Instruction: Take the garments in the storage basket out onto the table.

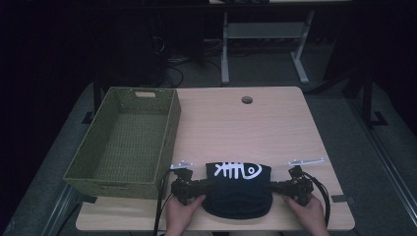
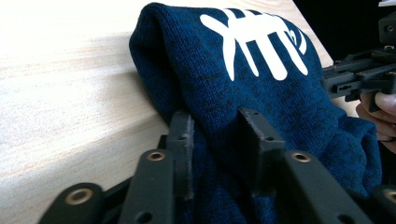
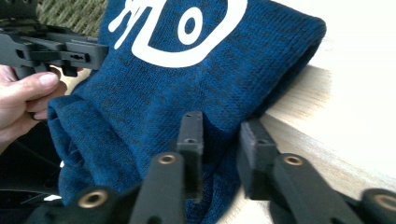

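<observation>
At the near table edge (image 1: 295, 123) we've got one folded blue knit garment (image 1: 239, 189), white fishbone print up, partly overhanging the edge. Left gripper (image 1: 209, 186) is pinched onto its left side, fabric bunched between the jaws (image 2: 219, 140). Right gripper (image 1: 271, 187) is clamped likewise on the right side (image 3: 219, 135). Both narrow, both holding cloth. We read this as the grasp step, lift pending. Next move probably calls for raising both ends level together and carrying left to the green woven basket (image 1: 123, 142), keeping the fold intact. Count: one garment, one basket, two grippers.
</observation>
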The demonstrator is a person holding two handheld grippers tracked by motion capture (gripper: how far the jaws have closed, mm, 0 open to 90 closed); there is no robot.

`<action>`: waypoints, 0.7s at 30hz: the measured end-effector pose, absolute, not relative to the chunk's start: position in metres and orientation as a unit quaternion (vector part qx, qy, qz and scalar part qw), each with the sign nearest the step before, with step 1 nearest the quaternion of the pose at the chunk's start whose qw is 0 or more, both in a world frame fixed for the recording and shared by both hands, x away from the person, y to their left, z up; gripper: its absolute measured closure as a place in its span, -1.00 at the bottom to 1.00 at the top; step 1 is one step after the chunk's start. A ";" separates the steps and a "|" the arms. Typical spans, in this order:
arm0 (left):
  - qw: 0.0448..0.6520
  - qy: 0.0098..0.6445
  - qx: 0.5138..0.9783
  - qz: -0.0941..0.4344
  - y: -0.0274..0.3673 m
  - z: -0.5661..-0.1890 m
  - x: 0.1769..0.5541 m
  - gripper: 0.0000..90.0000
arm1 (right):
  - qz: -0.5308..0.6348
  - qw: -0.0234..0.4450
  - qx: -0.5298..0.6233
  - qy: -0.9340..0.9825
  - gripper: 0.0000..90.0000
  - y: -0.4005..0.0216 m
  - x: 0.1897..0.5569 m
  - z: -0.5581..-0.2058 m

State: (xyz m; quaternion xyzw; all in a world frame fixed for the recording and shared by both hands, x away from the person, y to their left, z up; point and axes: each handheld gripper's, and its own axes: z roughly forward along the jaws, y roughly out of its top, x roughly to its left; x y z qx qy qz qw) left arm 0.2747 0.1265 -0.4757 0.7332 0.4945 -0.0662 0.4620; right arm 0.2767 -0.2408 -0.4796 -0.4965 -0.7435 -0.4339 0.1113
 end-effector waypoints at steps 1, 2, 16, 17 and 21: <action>0.463 0.494 0.733 -0.066 0.126 -0.476 0.275 0.55 | -0.436 0.113 -0.496 -0.743 0.70 -0.242 0.277 -0.479; 0.463 0.494 0.733 -0.066 0.126 -0.475 0.275 0.57 | -0.438 0.114 -0.496 -0.741 0.72 -0.243 0.276 -0.479; 0.471 0.479 0.738 -0.066 0.117 -0.468 0.277 0.64 | -0.447 0.106 -0.494 -0.738 0.79 -0.254 0.275 -0.469; 0.472 0.478 0.738 -0.066 0.117 -0.467 0.277 0.64 | -0.447 0.106 -0.494 -0.738 0.79 -0.254 0.275 -0.468; 0.473 0.474 0.740 -0.066 0.114 -0.463 0.278 0.65 | -0.449 0.105 -0.495 -0.736 0.79 -0.257 0.275 -0.466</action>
